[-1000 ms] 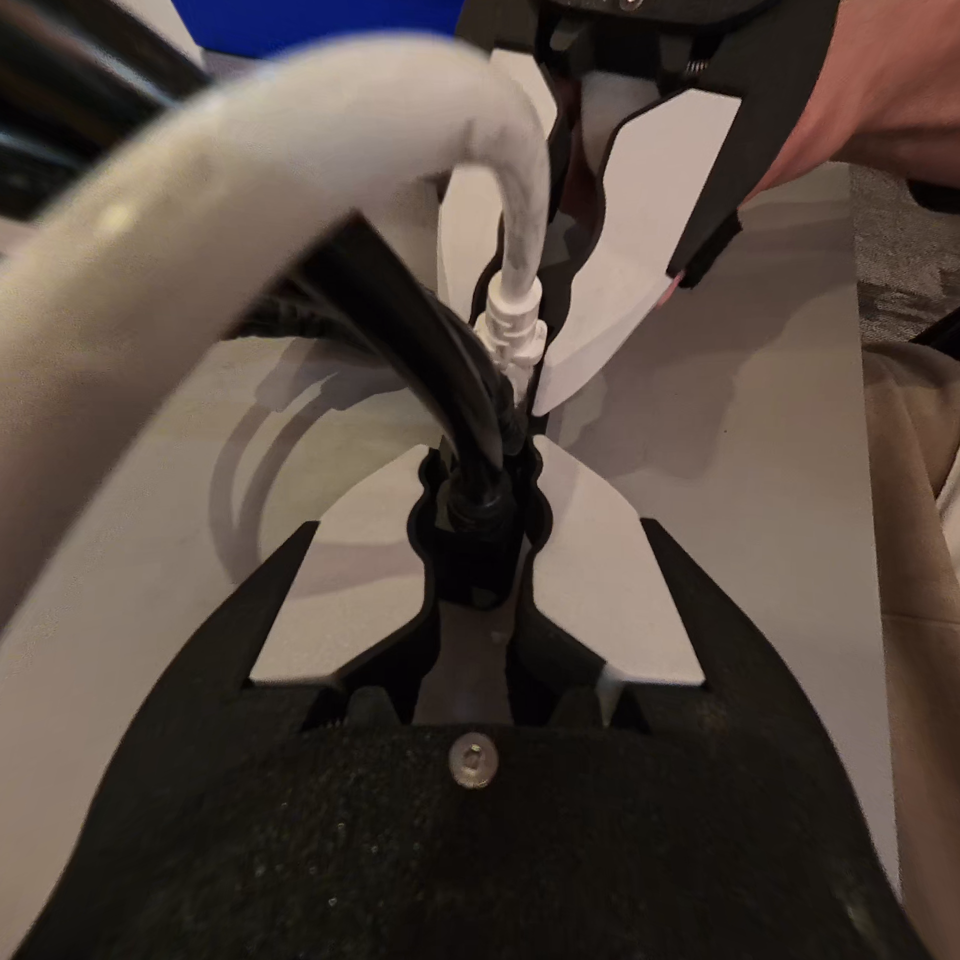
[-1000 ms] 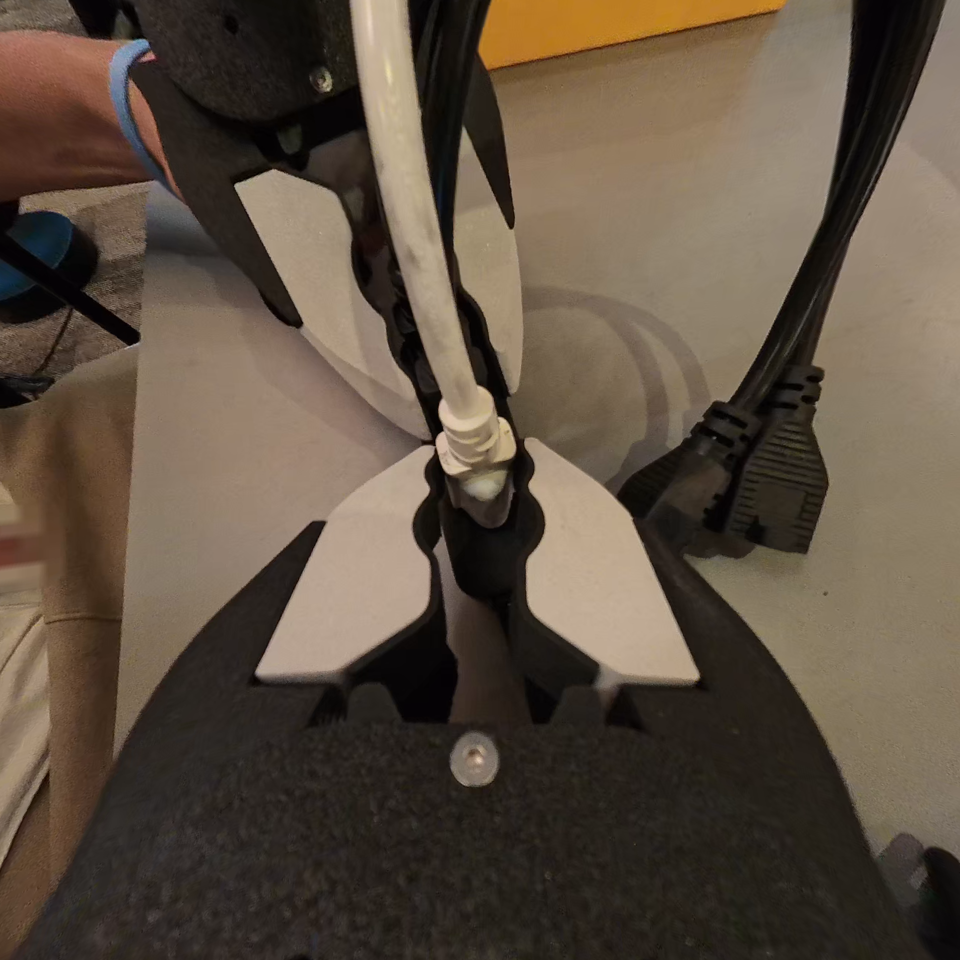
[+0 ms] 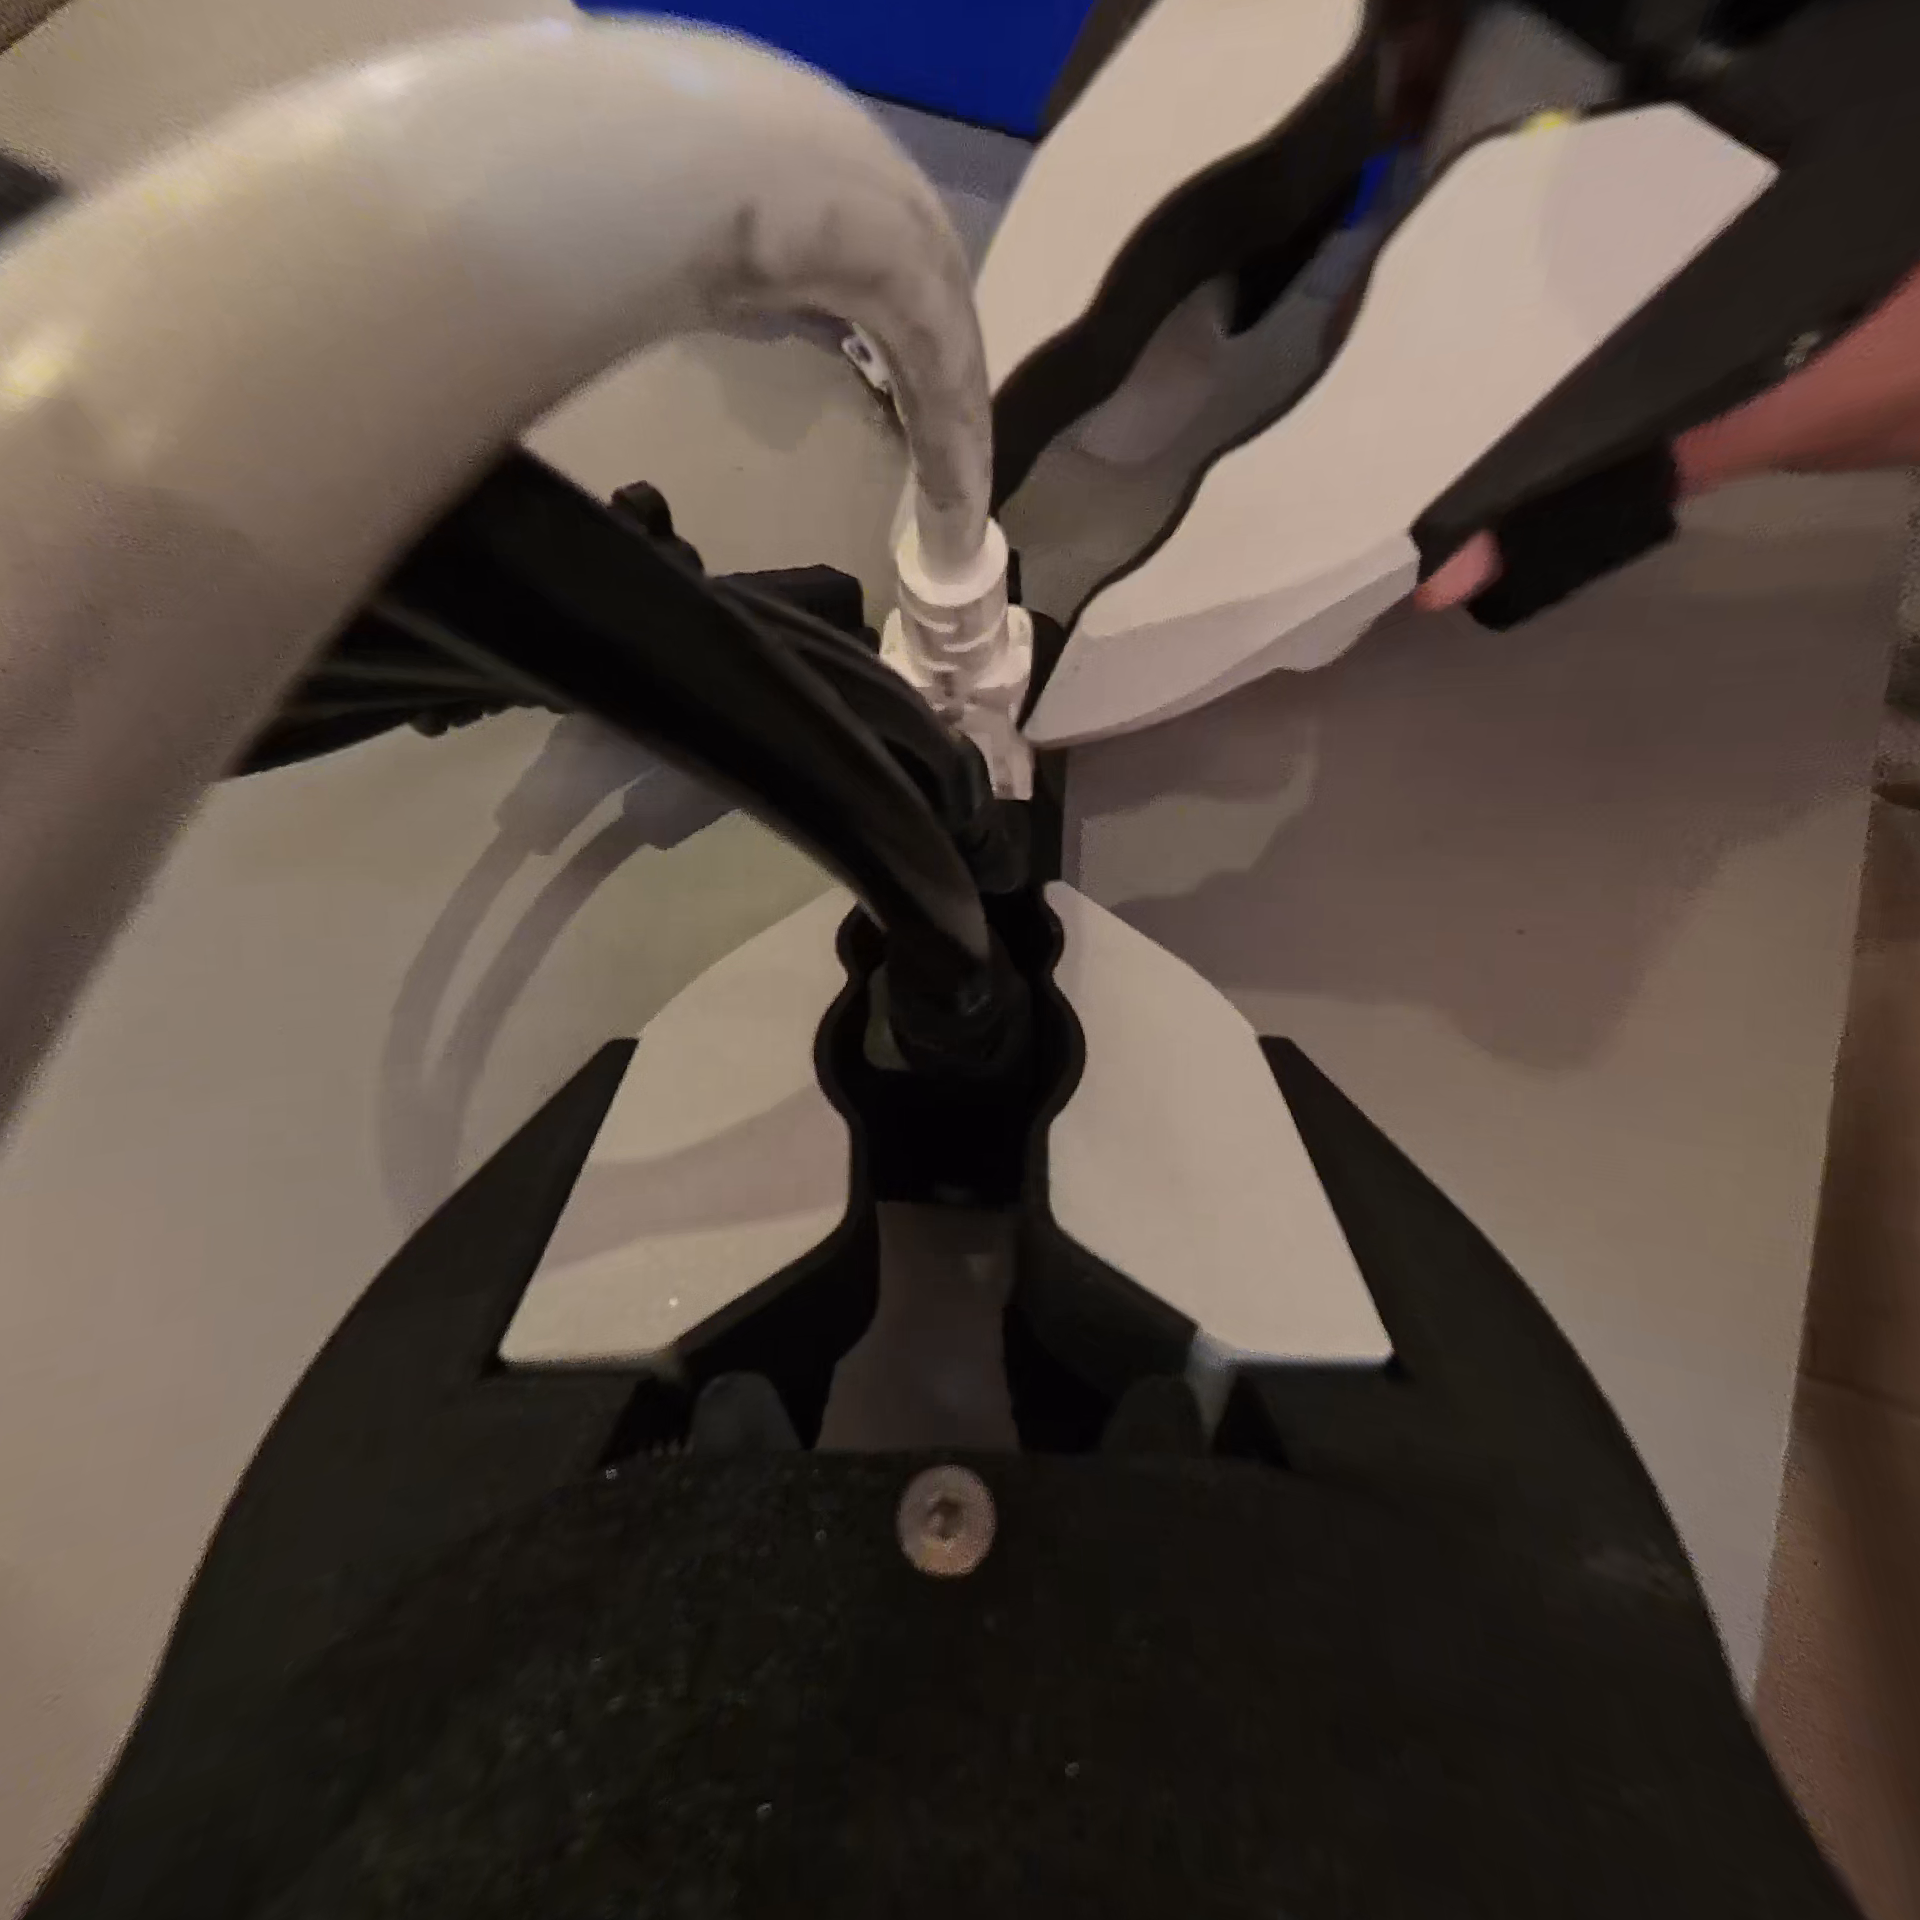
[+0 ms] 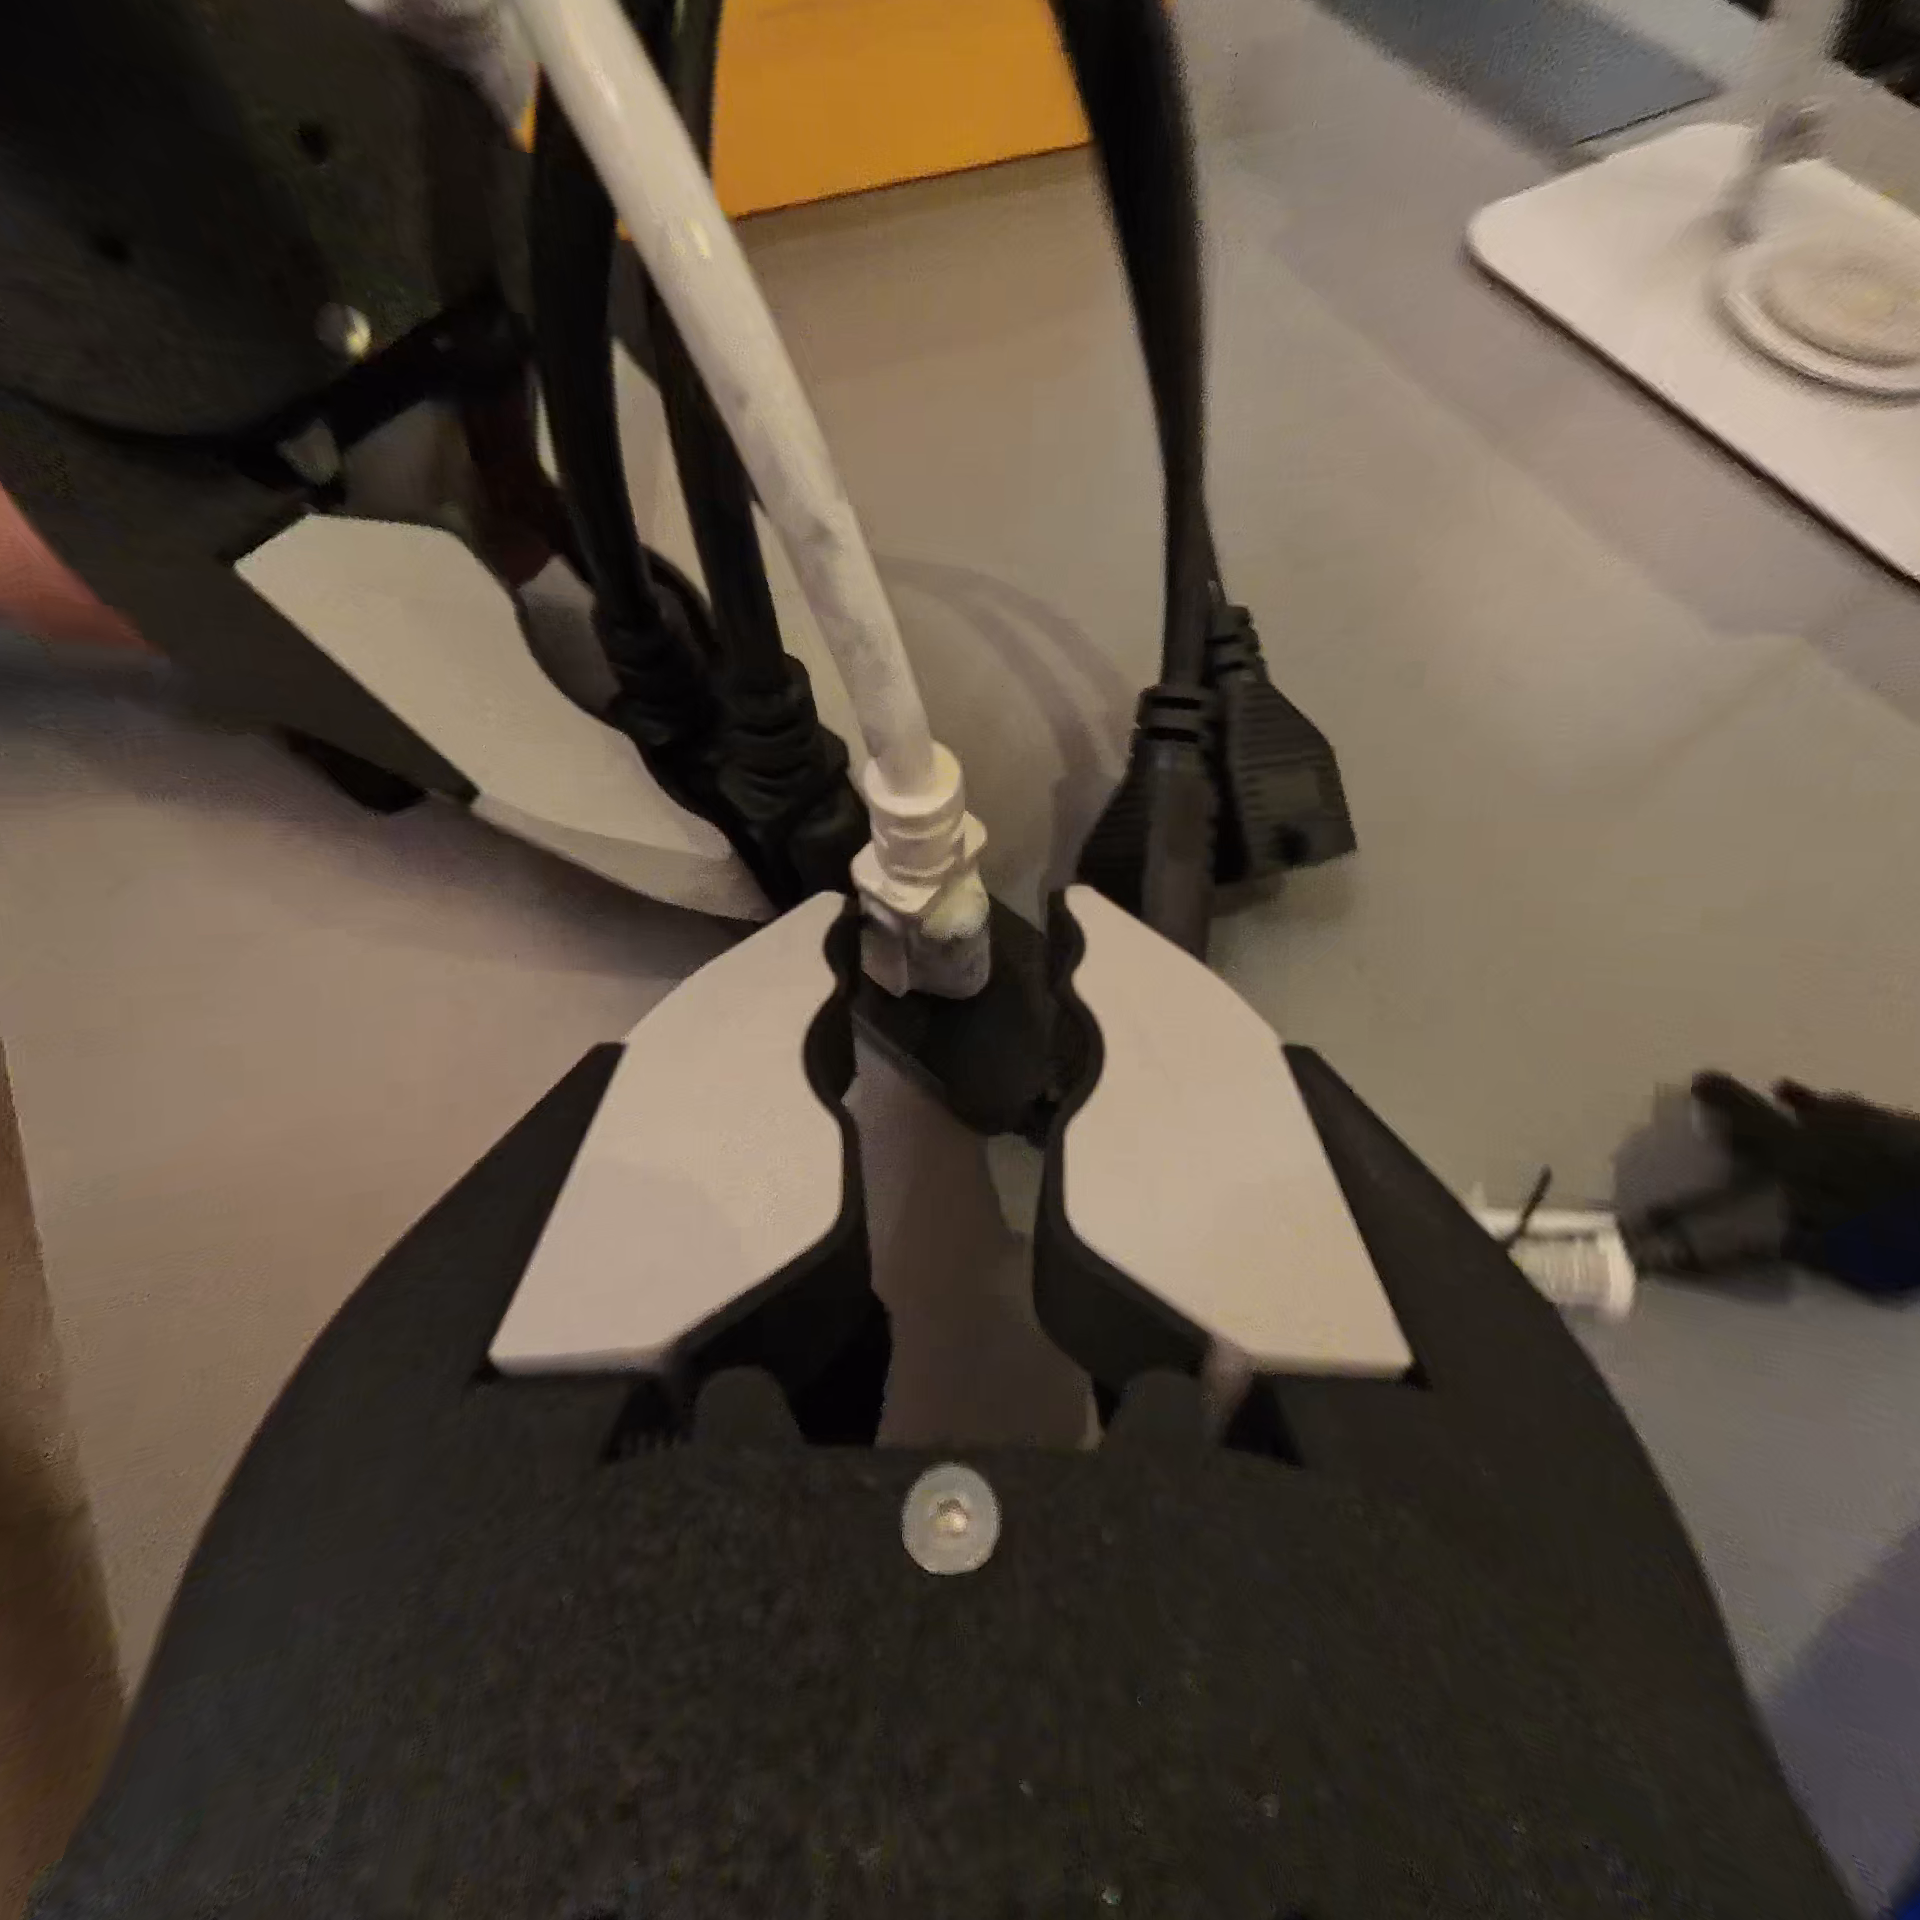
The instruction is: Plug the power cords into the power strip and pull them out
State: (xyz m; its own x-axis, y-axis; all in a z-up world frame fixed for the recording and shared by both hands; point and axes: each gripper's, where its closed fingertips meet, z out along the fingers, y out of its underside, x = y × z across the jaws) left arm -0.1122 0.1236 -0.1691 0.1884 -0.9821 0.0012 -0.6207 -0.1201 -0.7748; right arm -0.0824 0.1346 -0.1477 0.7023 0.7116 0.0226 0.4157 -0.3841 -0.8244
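My left gripper (image 3: pixel 951 914) is shut on a black power cord (image 3: pixel 727 707) just above its plug. A thick white cable (image 3: pixel 468 270) arcs over from the left and ends in a white strain relief (image 3: pixel 961 634). My right gripper (image 4: pixel 951 904) is shut on the black power strip (image 4: pixel 966 1039) where the white cable (image 4: pixel 790 468) enters it. Its fingers (image 3: pixel 1351 468) come in from the upper right in the left wrist view. The left gripper's fingers (image 4: pixel 499 707) meet it tip to tip. The strip's sockets are hidden.
Two more black plugs (image 4: pixel 1247 769) stand on the grey table (image 4: pixel 1507 779), their cords rising out of view. A white monitor base (image 4: pixel 1683 343) sits far right, with dark items and a small white part (image 4: pixel 1766 1184) nearer. An orange panel (image 4: pixel 883 94) is behind. A person's hand (image 3: pixel 1818 416) is close.
The right gripper has tilted and swung, so it looks larger and more slanted in the left wrist view. The right wrist view has turned right; the monitor base now shows. Both grips are unchanged.
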